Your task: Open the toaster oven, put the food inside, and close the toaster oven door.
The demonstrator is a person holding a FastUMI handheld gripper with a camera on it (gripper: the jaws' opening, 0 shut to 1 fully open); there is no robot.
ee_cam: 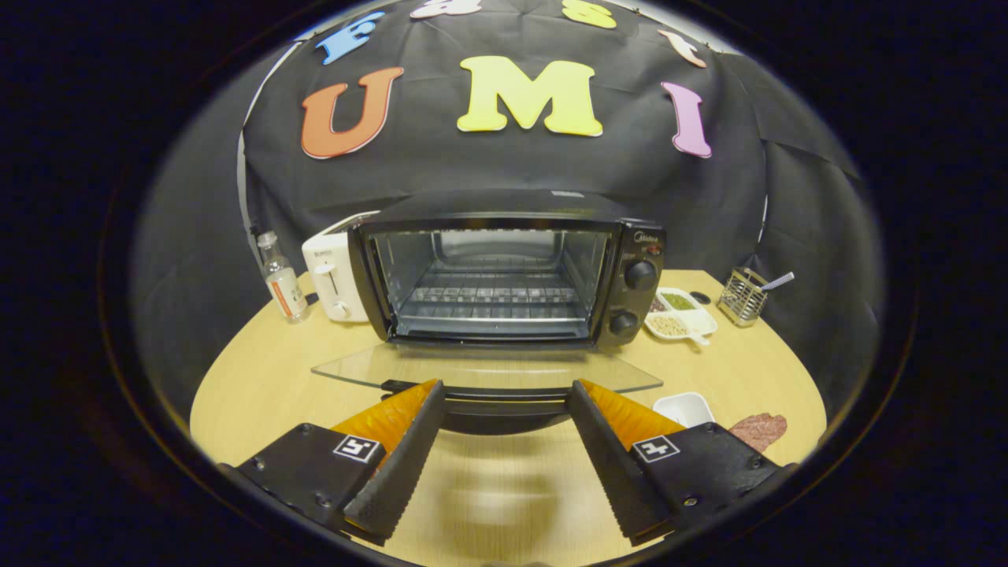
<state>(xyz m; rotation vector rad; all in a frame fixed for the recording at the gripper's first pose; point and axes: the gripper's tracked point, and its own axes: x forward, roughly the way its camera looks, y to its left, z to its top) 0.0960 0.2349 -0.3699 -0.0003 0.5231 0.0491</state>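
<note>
- The toaster oven (504,272) stands at the back of the round wooden table (260,370), and its glass door (488,368) lies folded down flat toward the fingers, so the opening step looks done.
- Its inside shows a bare wire rack (492,299); no food is in there yet.
- The door's dark handle (492,405) sits just ahead of the gripper (504,390), between the fingertips, though I cannot tell whether it touches them.
- The gripper's fingers are spread wide and grip nothing.
- The food, a reddish slice of meat (758,429), lies on the table beside a small white dish (683,408), outside the right finger.
- Left to do, in my judgement: pick up the meat, set it on the rack, then lift the door shut.
- Further out stand a white toaster (335,276), a small bottle (283,279), a divided tray of grains (681,315) and a mesh holder (742,298).
</note>
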